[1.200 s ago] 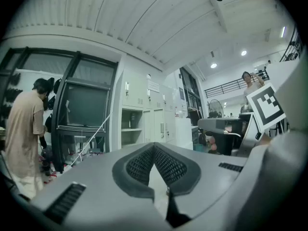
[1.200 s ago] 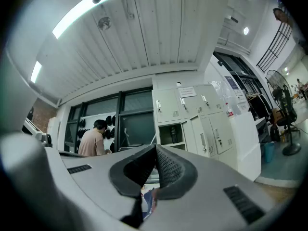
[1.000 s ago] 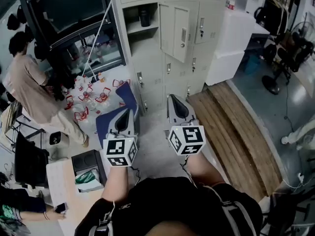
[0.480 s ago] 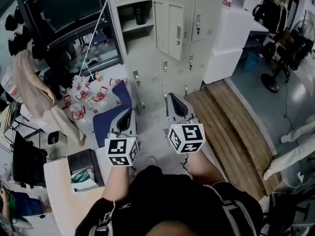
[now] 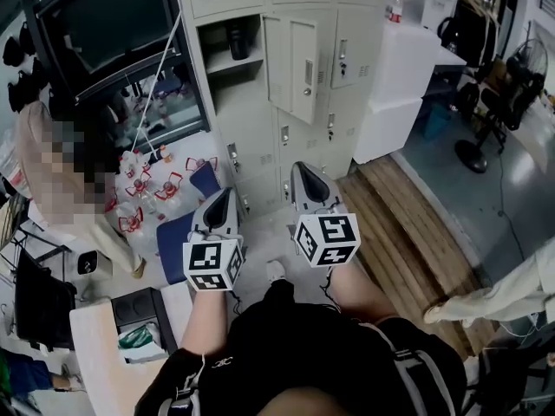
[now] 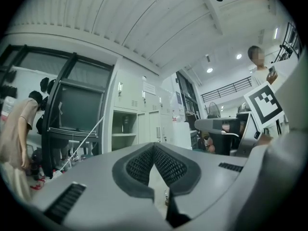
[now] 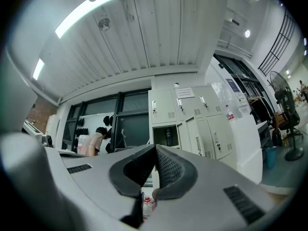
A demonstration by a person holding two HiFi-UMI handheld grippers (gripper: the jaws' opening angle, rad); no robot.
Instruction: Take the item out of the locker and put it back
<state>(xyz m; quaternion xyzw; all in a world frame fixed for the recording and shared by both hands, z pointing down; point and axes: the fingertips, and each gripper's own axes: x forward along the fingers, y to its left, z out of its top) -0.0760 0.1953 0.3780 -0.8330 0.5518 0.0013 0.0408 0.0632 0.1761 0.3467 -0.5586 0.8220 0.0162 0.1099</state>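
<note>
Two empty grippers are held in front of an open locker.
The left gripper point(image 5: 224, 196) and the right gripper point(image 5: 301, 172) are held side by side above the floor, near the person's body, and both are pointed toward the far bank of lockers point(image 5: 260, 120). The fingers of each are closed together at the tips, with nothing between them. A locker door point(image 5: 301, 68) is swung open just right of an open compartment. The item, a dark container point(image 5: 235, 42), is seen standing upright on the shelf point(image 5: 227, 59) inside that compartment, well apart from both grippers. To the left, red-and-clear bottles point(image 5: 152, 176) are scattered on the floor beside a person point(image 5: 52, 172).
</note>
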